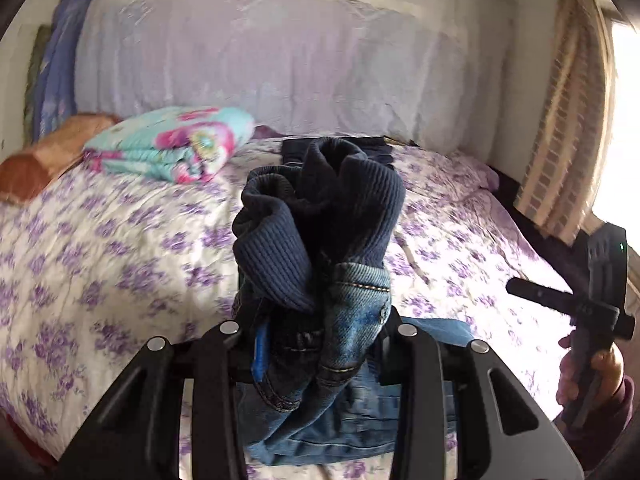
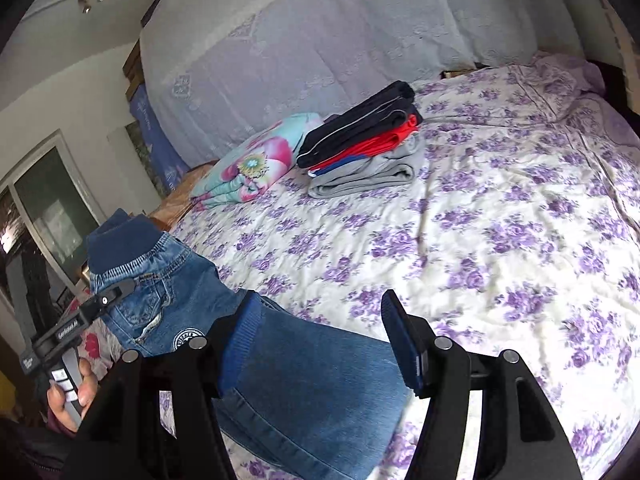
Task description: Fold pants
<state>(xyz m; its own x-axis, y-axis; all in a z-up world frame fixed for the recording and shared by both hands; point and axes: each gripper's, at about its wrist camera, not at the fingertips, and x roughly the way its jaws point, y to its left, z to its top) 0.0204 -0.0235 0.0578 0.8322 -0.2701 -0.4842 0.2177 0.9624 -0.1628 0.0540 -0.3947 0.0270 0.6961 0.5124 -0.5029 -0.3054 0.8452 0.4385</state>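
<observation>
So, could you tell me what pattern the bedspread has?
Purple flowers on white bedspread, clearest in the right wrist view.

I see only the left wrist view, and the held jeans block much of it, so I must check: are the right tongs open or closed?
Observer: Open. The right tongs have a leg of the jeans lying between them, not clamped.
Operator: What is behind the jeans, beside the flowered blanket?
Observer: A stack of folded clothes: dark on top, red in the middle, grey at the bottom.
</observation>
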